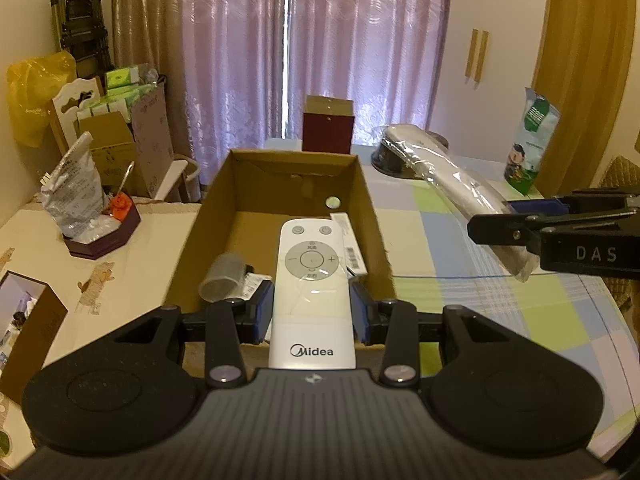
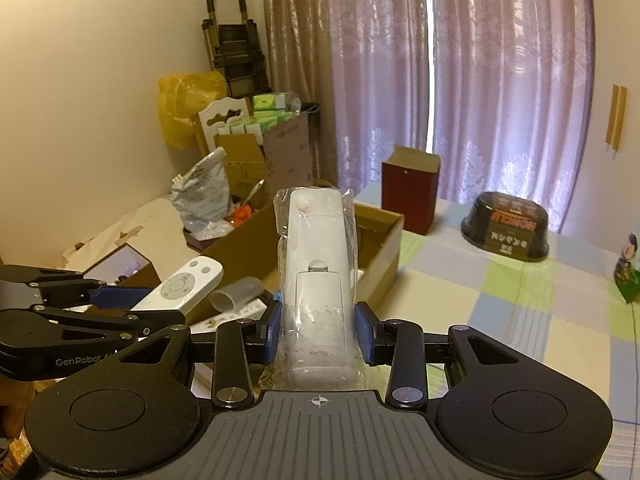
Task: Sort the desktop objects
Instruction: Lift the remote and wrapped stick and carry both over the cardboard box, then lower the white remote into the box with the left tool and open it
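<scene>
White plastic filled my left view: the left gripper [image 1: 312, 312] was clamped on the Midea remote [image 1: 310, 280], held over the near end of the cardboard box [image 1: 372, 216]. Inside the box lay a grey cylinder [image 1: 224, 276], a flat white packet [image 1: 350, 244] and a small round disc [image 1: 333, 202]. My right gripper [image 2: 319, 332] gripped a plastic-wrapped remote [image 2: 316, 264] above the checked tablecloth [image 2: 520, 320], just right of the box. Further back stood a dark red carton [image 1: 328, 128], a black bowl [image 2: 506, 232], then the curtains [image 1: 240, 60].
</scene>
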`<state>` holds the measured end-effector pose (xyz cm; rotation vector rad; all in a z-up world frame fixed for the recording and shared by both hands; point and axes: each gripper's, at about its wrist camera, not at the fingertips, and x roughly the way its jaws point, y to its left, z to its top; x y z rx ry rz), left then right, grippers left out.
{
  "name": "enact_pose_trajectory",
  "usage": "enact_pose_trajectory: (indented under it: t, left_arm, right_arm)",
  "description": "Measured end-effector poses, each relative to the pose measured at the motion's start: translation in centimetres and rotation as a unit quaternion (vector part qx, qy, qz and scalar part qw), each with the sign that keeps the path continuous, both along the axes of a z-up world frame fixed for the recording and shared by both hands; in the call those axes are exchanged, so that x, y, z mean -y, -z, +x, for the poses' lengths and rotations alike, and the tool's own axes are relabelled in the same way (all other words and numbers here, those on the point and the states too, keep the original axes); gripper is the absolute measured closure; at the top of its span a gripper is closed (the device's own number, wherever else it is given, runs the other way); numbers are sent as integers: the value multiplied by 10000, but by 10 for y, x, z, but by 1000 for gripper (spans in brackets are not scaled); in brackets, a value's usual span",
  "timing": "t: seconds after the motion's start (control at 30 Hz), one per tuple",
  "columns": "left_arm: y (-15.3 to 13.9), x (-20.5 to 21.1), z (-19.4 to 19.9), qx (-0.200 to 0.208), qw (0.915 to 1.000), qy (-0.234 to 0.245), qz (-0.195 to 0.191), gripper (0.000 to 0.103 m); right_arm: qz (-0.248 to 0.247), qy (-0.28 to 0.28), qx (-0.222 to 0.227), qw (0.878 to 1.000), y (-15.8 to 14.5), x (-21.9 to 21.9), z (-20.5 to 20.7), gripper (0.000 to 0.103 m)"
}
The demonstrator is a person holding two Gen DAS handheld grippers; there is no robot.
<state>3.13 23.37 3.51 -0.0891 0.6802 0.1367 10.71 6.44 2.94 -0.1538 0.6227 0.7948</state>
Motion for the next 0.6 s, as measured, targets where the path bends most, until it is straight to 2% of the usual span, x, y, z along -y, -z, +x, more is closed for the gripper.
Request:
enact_pose_trajectory:
  t: [0.6]
  left_arm:
    - [-2,-44,24,61,9997,-166,142,68]
  right_arm:
    - [36,-237,-152,9996,7,-58,25,66]
